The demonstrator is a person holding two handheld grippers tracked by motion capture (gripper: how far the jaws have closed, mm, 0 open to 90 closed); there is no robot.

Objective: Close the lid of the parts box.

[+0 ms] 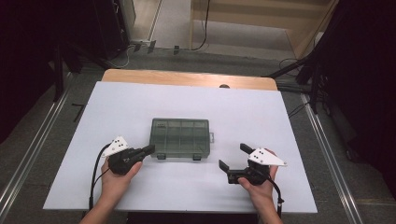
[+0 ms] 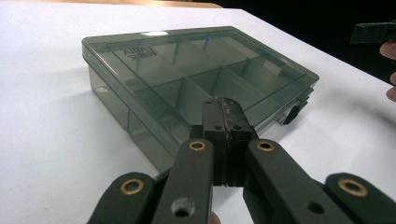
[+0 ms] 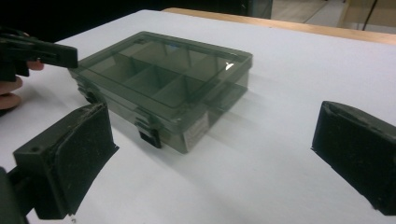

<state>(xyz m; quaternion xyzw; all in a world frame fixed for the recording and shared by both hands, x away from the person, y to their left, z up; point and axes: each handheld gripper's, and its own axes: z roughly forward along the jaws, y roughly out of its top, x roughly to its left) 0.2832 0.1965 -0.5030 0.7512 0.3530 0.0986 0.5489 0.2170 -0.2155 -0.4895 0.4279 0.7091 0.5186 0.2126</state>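
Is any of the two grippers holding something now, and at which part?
Nothing is held. The left gripper is shut on nothing beside the closed box; the right gripper is open.

Bright overhead light, lid glare, dark surroundings, soft focus

Left tool (image 1: 148, 149) has its jaws pressed together; right tool (image 1: 233, 156) is spread wide.

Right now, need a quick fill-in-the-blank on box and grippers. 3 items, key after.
1. The lid of the box is ____.
2. The jaws of the left gripper are ____.
3. The jaws of the right gripper are ____.
4. The box sits on the white table and has two black ____ on its front edge.

Missing words: closed; shut; open; latches
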